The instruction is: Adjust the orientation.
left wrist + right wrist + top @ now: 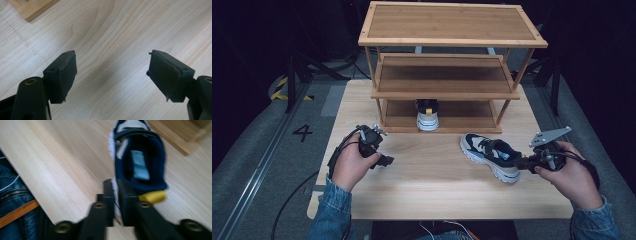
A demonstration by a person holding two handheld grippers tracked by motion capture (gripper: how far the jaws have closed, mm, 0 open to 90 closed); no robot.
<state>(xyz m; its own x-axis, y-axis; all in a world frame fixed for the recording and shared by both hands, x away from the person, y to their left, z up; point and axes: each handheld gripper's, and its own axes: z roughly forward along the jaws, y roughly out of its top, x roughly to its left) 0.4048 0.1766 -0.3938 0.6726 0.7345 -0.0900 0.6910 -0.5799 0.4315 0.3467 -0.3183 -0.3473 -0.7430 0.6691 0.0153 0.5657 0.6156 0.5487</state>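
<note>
A navy, white and beige sneaker [489, 152] lies on the table at right of middle, toe pointing to the far left. My right gripper [519, 162] is at its heel. In the right gripper view the jaws [117, 187] stand close together, pinching the heel-side wall of the sneaker [140, 157] beside its yellow heel tab. A matching sneaker [427, 116] stands heel-out on the bottom shelf of the wooden rack [452, 30]. My left gripper [384, 161] rests low at the table's left, open, with bare tabletop between its jaws [112, 75].
The three-tier wooden rack takes up the far half of the light wood table [432, 185]; its top and middle shelves are bare. A corner of the rack's base [32, 8] lies near the left gripper. Dark floor surrounds the table.
</note>
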